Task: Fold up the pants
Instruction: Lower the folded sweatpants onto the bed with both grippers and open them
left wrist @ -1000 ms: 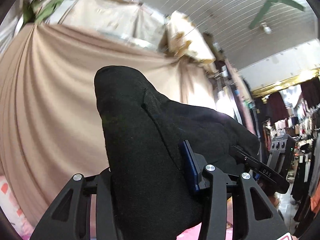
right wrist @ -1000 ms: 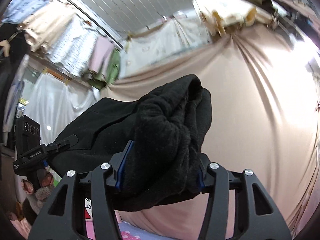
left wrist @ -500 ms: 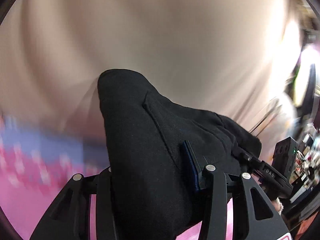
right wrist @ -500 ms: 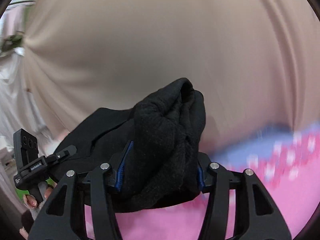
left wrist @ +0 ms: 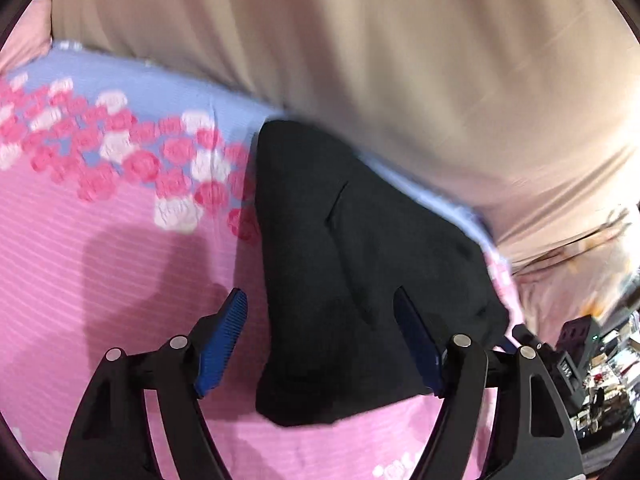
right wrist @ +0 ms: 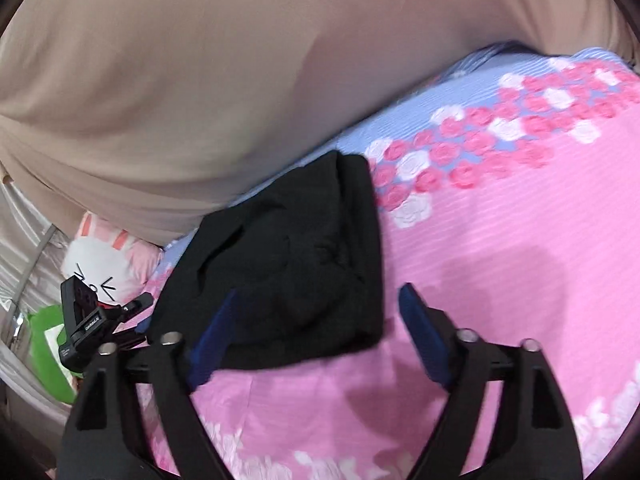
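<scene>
Left tongs (left wrist: pixel 320 320): I see them spread wide, released, blue pads either side of the pants.
Right tongs (right wrist: pixel 316 316): released too, jaws apart.
Black pants (left wrist: pixel 352 280): folded bundle lying on the bed.
Bedspread (right wrist: pixel 500 240): pink, rose-printed.
Curtain (left wrist: pixel 360 60): beige, behind the bed.
Bunny pillow (right wrist: pixel 100 256): beside the pants.
</scene>
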{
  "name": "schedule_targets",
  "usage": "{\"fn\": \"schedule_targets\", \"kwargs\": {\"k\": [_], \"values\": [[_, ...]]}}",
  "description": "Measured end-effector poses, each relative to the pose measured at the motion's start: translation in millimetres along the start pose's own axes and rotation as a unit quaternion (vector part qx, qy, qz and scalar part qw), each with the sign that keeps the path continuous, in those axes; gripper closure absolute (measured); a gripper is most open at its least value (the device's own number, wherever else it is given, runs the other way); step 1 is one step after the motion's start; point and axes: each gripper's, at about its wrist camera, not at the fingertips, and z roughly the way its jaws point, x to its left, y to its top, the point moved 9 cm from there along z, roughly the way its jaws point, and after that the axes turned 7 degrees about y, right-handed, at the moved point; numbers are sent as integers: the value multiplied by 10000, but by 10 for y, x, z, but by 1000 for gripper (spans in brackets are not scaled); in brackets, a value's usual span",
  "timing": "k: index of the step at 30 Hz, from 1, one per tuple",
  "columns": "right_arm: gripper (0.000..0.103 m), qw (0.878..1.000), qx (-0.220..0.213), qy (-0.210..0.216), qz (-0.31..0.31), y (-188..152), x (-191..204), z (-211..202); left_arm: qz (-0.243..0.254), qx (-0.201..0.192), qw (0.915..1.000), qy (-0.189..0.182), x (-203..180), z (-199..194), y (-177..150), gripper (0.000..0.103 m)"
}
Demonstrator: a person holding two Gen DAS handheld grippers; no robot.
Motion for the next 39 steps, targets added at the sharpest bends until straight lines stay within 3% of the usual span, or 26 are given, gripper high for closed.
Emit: {"fn": "schedule_targets", "kwargs": {"k": [1,2,3,4,6,8,9,11,12,15,16,18,20,22,23,24,25,28,30,32,34,36,37,39], "values": [[46,9999,137,-49,-2,-16,-20,146,-16,119,9999,38,-1,109,-21,40],[51,9998,186,-82,-22,-38,-10,181,-35,221,9997,-51,-31,174,-46,53],[63,9999,73,-106,-112,-1,49,156,-89,261,9992,-277,-86,183,-57,67],[69,9997,-36,-78,-248,48,150,76,-127,141,9994,-283,-115,105,-26,76],[70,9983,-271,28,-512,131,327,-125,15,-129,9994,-316,-179,-115,36,78],[65,9978,-348,160,-534,120,333,-240,-2,-145,9997,-203,-106,-149,25,73],[56,9985,-197,25,-502,66,222,-180,27,-34,10000,-66,-36,-69,-3,68],[49,9971,-39,-630,-430,-50,-106,-143,84,175,9993,309,151,83,-95,64],[48,9985,-163,-455,-260,-63,-132,-227,41,114,9996,244,171,45,-84,65],[67,9957,-650,-505,-415,-26,43,-597,8,-453,9987,224,152,-424,-12,71],[79,9943,-744,-407,-640,-13,210,-684,28,-582,9982,148,88,-565,17,71],[92,9931,-674,-41,-961,-21,582,-677,90,-657,9977,-101,-113,-684,48,70],[94,9929,-406,69,-1115,-61,724,-480,281,-487,9983,-161,-328,-564,-28,67],[95,9909,-59,-650,-1178,-148,455,-151,472,-144,9986,200,-339,-234,-179,66],[99,9916,104,-743,-1051,-220,277,-36,456,37,9981,423,-246,-23,-272,68],[100,9957,141,-450,-803,-259,177,38,431,79,9983,392,-208,52,-303,69],[100,9990,42,-119,-433,-250,136,-27,410,-26,9988,276,-170,70,-318,69],[95,9991,-254,-32,-332,-139,304,-336,368,-194,9988,268,-141,-90,-320,71],[95,9963,-389,-307,-708,-139,354,-419,445,-382,9971,493,-144,-176,-286,70],[99,9932,6,-798,-853,-264,124,-212,592,-485,9935,848,-145,-201,-281,70],[103,9973,-125,-559,-464,-300,100,-241,624,-490,9926,922,-166,-215,-325,67],[98,9968,-340,-523,-508,-272,245,-443,667,-547,9908,1045,-171,-275,-324,63],[95,9954,-442,-578,-624,-259,297,-504,718,-599,9892,1126,-177,-290,-325,56],[95,9888,-326,-1020,-1041,-285,300,-492,905,-772,9816,1496,-179,-378,-330,53]]}}
